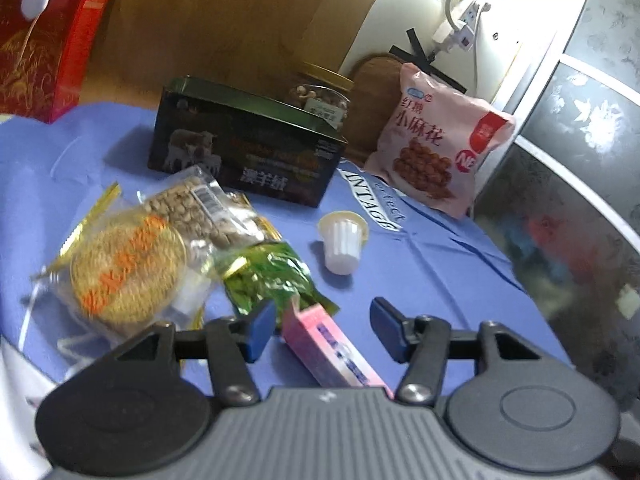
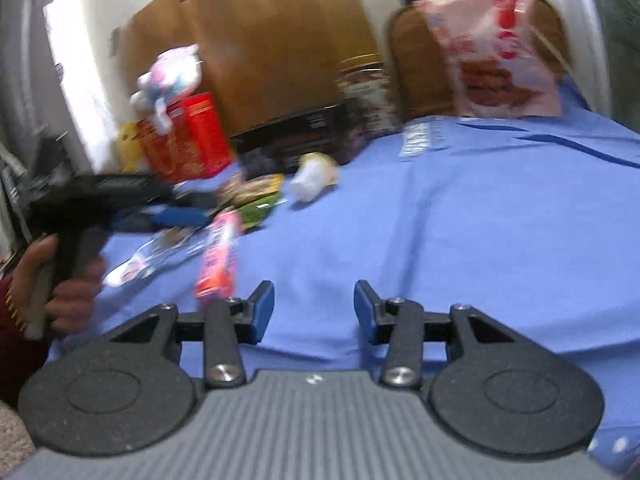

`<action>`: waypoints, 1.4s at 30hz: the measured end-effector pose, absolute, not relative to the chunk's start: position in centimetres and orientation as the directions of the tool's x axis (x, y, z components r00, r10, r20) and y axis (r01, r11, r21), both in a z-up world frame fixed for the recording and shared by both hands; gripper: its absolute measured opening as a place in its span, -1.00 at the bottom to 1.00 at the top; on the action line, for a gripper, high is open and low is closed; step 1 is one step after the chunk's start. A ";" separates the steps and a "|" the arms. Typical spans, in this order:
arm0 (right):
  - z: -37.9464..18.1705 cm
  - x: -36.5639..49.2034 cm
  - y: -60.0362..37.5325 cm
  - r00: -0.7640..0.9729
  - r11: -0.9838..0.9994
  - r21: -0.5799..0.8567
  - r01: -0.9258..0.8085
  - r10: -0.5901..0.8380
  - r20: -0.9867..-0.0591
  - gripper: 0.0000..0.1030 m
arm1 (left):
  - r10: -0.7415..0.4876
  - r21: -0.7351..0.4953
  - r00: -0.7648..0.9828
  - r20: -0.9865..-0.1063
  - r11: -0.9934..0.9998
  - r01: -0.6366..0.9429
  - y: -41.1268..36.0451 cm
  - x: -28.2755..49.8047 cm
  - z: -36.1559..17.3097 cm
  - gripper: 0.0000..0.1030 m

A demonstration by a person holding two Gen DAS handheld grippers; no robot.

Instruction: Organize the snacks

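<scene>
Both grippers spread: left gripper (image 1: 322,330) straddles pink box (image 1: 334,350) beside green packet (image 1: 272,280), no pinch; right gripper (image 2: 314,310) empty. Risk: off-centre closing skids box.

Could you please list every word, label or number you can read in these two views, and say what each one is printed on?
"红糖 小麻花" and a partly cut "NE": pink snack bag.
"澳羊绒": dark box; its other lettering is blurred.
"INTAGE" and "erfect", both partly cut off: blue cloth.
Too blurred or small: barcode label on the clear nut bag, jar label, red box, pink box. Nothing in the right wrist view is legible.
</scene>
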State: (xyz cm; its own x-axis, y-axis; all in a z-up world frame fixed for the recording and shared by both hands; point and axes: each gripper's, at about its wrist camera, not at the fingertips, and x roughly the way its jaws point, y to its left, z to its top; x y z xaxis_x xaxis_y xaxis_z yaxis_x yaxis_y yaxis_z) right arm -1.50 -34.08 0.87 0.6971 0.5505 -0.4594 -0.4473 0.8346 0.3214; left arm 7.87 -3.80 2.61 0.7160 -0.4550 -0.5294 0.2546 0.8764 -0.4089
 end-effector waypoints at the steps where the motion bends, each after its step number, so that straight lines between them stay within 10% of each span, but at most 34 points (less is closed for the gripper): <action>1: 0.9 -1.7 -33.4 0.682 0.820 0.318 -0.475 0.572 -0.456 -0.08 | -0.442 -0.391 0.721 -0.535 0.885 0.252 -3.9 8.2 2.7 0.03; 10: -0.2 -0.5 -27.7 0.607 0.776 0.280 -0.566 0.621 -0.496 -0.17 | -0.459 -0.355 0.683 -0.568 0.886 0.299 -5.2 9.1 1.5 -0.52; 42: -0.8 -0.6 -30.0 0.705 0.845 0.278 -0.457 0.535 -0.466 -0.21 | -0.522 -0.492 0.644 -0.559 0.834 0.249 -2.9 6.2 0.8 -0.38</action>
